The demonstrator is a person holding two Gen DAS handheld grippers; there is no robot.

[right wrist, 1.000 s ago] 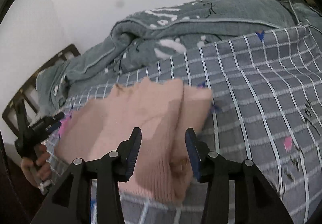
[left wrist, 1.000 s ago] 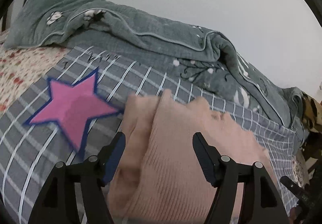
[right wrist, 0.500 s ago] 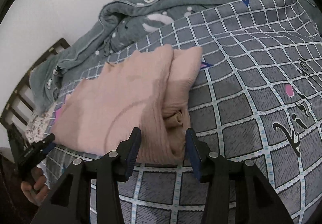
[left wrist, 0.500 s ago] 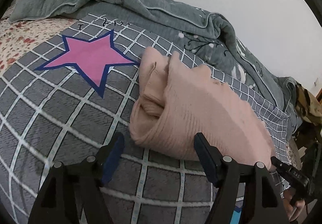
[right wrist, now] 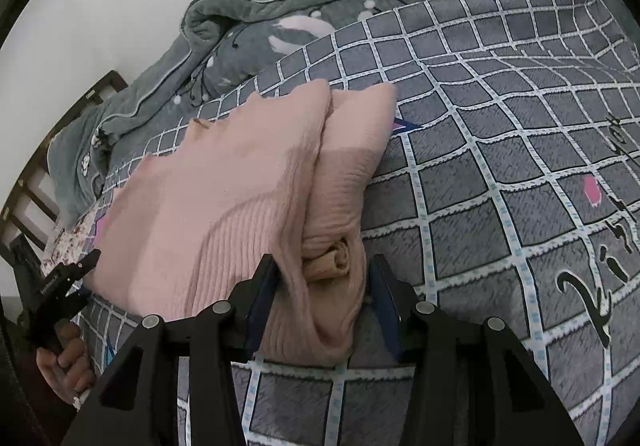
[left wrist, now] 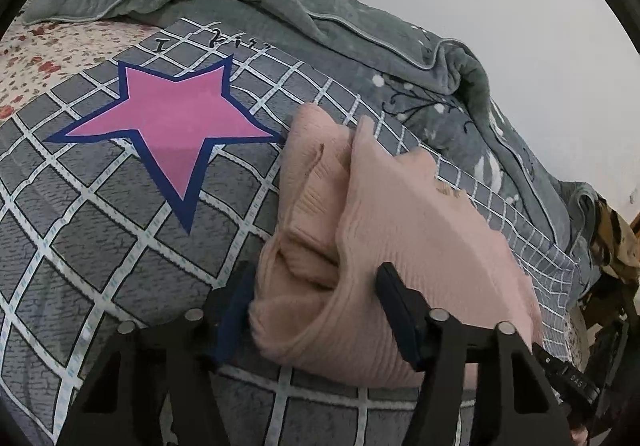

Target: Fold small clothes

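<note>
A pink ribbed knit sweater (left wrist: 400, 230) lies folded on a grey checked bedspread (left wrist: 100, 213). My left gripper (left wrist: 316, 310) is open, its fingers on either side of the sweater's near left corner. The sweater also shows in the right wrist view (right wrist: 224, 197). My right gripper (right wrist: 324, 298) is open, with its fingers around the sweater's near right corner, where the rolled layers show. Whether the pads touch the cloth I cannot tell.
A grey quilt (left wrist: 280, 17) is bunched along the far side against a white wall. A pink star (left wrist: 172, 125) is printed on the bedspread left of the sweater. A floral sheet (left wrist: 36, 57) lies at the far left. A dark wooden bed frame (right wrist: 60, 149) shows at left.
Both grippers dropped from above the sweater, drew back, then moved forward again, so each now straddles a near corner of the sweater. The sweater lies still.
</note>
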